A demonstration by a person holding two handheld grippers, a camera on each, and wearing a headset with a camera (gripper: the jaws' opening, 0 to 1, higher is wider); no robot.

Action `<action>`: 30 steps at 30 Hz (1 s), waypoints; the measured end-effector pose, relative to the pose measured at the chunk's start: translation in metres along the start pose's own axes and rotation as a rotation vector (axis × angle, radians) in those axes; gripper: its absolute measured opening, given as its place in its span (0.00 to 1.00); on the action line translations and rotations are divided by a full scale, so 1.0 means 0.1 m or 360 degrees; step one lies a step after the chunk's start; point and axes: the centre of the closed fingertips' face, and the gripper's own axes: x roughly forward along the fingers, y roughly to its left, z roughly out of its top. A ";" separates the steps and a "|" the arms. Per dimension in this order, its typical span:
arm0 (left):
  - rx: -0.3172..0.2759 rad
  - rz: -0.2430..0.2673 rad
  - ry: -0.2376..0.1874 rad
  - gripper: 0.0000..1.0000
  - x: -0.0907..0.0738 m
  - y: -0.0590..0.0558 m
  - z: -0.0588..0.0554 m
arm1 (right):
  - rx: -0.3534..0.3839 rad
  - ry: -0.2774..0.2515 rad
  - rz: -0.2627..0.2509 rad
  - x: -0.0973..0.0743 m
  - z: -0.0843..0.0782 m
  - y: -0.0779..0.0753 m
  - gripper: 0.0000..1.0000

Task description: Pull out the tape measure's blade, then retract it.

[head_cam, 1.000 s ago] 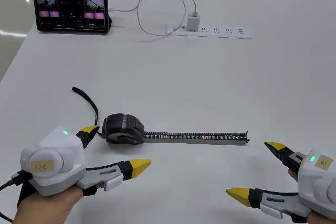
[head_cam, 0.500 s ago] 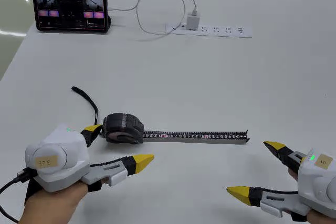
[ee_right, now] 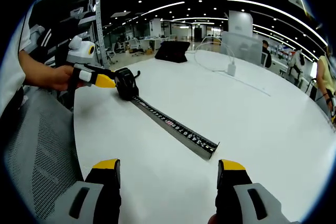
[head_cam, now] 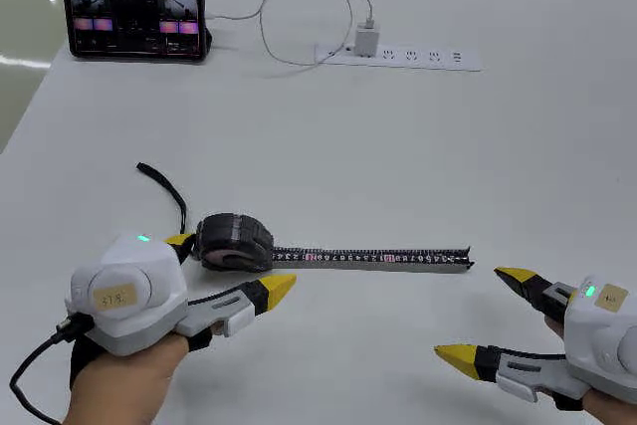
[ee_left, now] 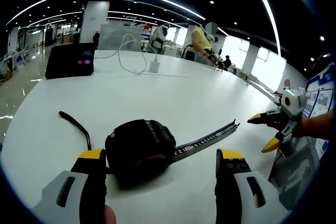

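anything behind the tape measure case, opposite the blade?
A black wrist strap trails from the case across the white table. Its attachment to the case is hidden by the left gripper.

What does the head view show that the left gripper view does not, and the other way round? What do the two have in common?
Head view: the white body of the left tongs with its green light, and the sockets of the power strip.
Left gripper view: the room beyond the table, with ceiling lights and a person in a yellow top.
Both: the tape measure between the open left tongs, its blade lying pulled out on the white table, the black strap, the tablet, the charger and the open right tongs.
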 end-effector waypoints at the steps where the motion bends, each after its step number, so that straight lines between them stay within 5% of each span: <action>1: -0.0007 0.0010 -0.0001 0.83 0.01 0.00 0.01 | -0.0001 0.0000 0.0001 0.00 0.00 0.00 0.73; 9: -0.0047 0.0109 -0.0013 0.82 0.08 0.05 0.05 | -0.0005 0.0004 0.0002 0.01 0.00 -0.01 0.72; 30: -0.0030 0.0425 0.0082 0.68 0.15 0.19 0.03 | -0.0040 0.0006 -0.0019 0.02 0.03 -0.10 0.71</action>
